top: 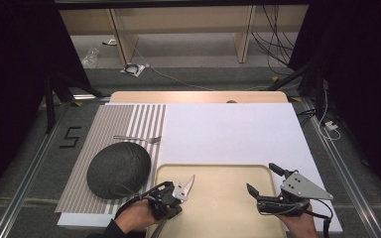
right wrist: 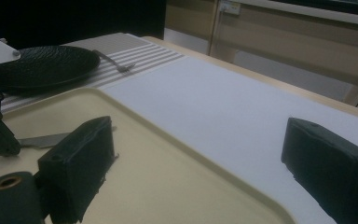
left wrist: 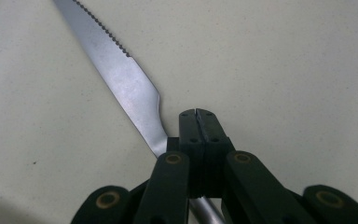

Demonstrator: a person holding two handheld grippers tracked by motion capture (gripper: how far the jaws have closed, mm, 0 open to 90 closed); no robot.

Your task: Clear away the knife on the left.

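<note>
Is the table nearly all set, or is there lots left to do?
Partly. The plate and fork already lie on the striped mat. The left gripper holds the knife over the tray. It likely still goes beside the plate. The right gripper is open.

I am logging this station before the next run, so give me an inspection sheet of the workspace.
Surface: wooden table under a white sheet and a striped mat.
Job's things: knife, serrated, gripped at the handle over the beige tray.
Clutter: dark plate and fork on the striped mat.
Grippers: left gripper shut on the knife; right gripper open, nothing between its fingers, over the tray's right part.
Cables: one trails from the right gripper; more hang by the shelving behind the table.
Surroundings: grey floor, dark curtains at both sides.
</note>
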